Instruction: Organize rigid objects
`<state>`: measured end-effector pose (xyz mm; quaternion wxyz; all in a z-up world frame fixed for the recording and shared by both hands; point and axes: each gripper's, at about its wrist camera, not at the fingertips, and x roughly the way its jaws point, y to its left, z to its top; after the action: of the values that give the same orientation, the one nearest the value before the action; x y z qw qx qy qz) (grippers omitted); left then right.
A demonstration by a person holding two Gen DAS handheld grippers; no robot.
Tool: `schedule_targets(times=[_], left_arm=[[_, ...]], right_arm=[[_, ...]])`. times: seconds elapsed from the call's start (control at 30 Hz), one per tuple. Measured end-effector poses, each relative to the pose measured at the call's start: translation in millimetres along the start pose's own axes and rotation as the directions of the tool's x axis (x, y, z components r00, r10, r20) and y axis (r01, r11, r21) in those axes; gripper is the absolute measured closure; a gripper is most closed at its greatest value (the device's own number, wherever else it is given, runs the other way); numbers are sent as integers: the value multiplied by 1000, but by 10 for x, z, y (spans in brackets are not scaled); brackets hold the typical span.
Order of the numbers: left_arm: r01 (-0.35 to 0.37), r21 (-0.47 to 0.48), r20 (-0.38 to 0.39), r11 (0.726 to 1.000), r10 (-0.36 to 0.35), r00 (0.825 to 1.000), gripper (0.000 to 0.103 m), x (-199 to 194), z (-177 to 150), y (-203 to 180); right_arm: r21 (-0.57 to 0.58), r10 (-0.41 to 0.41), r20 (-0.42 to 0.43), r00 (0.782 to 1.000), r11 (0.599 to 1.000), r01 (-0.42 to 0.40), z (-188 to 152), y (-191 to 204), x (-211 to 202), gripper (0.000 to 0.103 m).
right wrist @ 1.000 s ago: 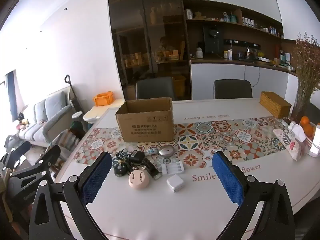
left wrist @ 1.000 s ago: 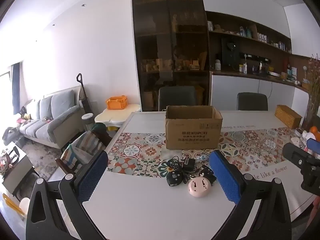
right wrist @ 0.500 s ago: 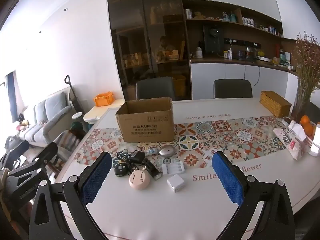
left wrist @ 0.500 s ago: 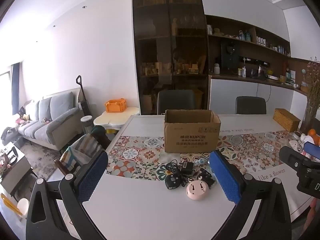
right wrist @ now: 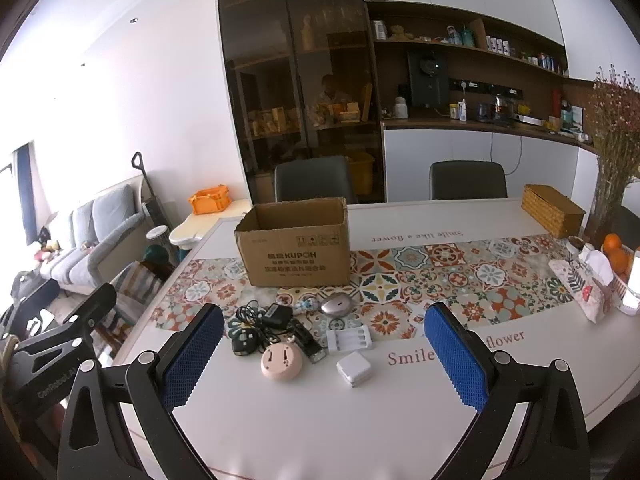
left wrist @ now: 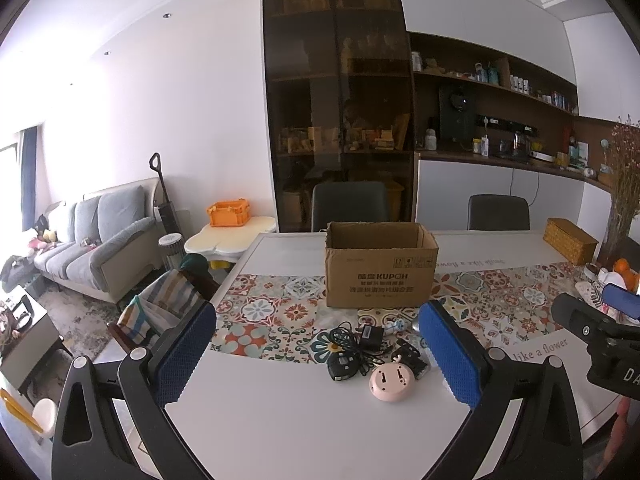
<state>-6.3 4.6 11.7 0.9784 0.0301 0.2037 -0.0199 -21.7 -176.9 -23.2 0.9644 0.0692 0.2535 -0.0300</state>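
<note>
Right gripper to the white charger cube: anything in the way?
Nothing visible. The right gripper is open above bare table, and the white charger cube sits nearest it, apart from the battery holder and pink round device.

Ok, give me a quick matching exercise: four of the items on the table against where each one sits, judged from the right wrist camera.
Things:
1. round pink device
2. white square charger
3. open brown cardboard box
4. woven tan basket box

Places:
A. far right of the table, by the dried flowers
B. on the patterned runner, behind the small items
C. nearest item in the pile, at the tangled black cable
D. alone on bare white tabletop, right of the pile

Pairs: 1-C, 2-D, 3-B, 4-A
</note>
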Motion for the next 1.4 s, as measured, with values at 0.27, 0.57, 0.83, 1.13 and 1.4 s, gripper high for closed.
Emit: schedule_targets(times=[0.27, 0.57, 0.83, 1.13, 1.4], left_arm=[[-3, 6, 10, 1000, 3, 1000, 0, -11, 6, -33], [-1, 8, 11, 1000, 1, 1000, 0, -10, 11, -46], [1, 9, 13, 1000, -1, 1000, 0, -7, 14, -62], [-2, 9, 16, 1000, 2, 1000, 0, -8, 23, -64], [-4, 7, 22, 1000, 3, 1000, 0, -19, 31, -54]], right_arm=[[-2, -1, 1, 1000, 1000, 1, 0, 18, 16, 2], [-3, 3, 4, 1000, 1000, -3, -1, 16, 20, 2], [-4, 7, 5, 1000, 1000, -7, 13, 3, 24, 2], [-5, 11, 7, 1000, 1000, -10, 24, -25, 26, 2], [-7, 14, 10, 1000, 1000, -14, 32, -27, 15, 2]])
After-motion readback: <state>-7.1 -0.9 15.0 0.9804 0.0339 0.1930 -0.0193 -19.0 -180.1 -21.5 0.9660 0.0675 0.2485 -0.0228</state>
